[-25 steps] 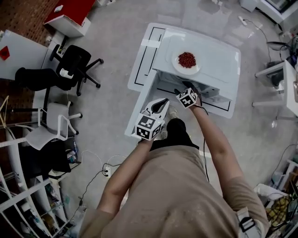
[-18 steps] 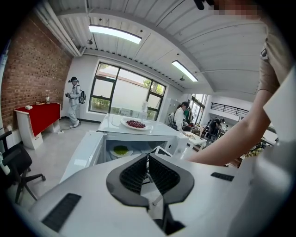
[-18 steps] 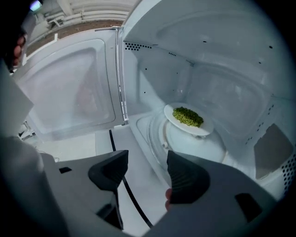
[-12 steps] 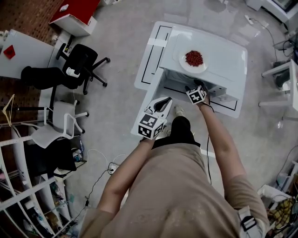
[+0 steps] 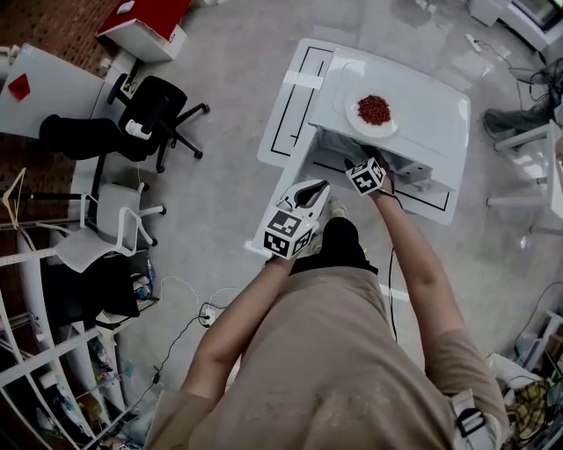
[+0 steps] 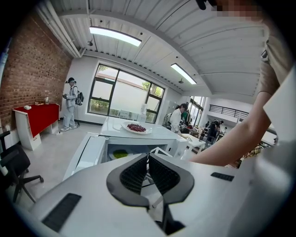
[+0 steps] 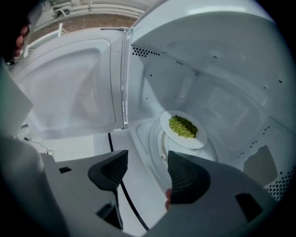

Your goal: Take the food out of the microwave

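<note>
A white microwave stands on a low white table, its door swung open to the left. Inside, on the turntable, lies a white plate of green food. A second plate with red food rests on the microwave's top. My right gripper hangs at the oven's mouth, open, with nothing between its fingers and the green plate a short way beyond them. My left gripper is held back in front of the table, shut on nothing, and looks toward the microwave.
The table carries black tape lines. A black office chair and white chairs stand to the left, with a red cabinet beyond them. Cables lie on the floor. People stand far off by the windows.
The head view has drifted a little. My right gripper has barely shifted at the microwave's opening, and the left gripper has stayed where it was.
</note>
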Tool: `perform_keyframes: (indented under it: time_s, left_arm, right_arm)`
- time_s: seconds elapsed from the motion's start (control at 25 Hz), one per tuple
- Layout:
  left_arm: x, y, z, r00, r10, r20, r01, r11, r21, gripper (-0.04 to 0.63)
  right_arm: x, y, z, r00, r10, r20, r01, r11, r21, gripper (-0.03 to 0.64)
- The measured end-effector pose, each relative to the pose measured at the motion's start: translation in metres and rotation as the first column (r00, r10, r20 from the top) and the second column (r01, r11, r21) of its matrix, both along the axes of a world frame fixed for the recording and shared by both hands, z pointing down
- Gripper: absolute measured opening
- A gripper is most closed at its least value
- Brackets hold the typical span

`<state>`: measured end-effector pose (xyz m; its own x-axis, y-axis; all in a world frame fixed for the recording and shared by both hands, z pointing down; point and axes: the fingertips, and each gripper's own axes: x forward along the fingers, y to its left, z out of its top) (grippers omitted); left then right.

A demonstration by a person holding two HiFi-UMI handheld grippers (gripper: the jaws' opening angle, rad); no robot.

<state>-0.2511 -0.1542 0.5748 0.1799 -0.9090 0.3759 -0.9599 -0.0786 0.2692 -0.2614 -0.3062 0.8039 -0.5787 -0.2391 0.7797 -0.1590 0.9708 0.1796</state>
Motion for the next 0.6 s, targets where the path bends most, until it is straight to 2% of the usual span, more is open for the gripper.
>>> perform_keyframes:
  time_s: [0.24,0.6]
  left_arm:
    - [-0.009,0.01,0.006,0.999,-0.034,-0.003,0.034,0.999,-0.01,0.009]
    - [-0.012,0.015,0.007,0.999,-0.05,-0.013,0.05,0.998,-0.025,0.009]
  right_arm:
    - [-0.023,-0.008,-0.012,0.998,-0.012,0.065,0.004,0.994,0.108,0.258]
    - [-0.055,-0.021,0.003,0.996,-0.087,-0.005,0.086,0.989,0.119,0.311]
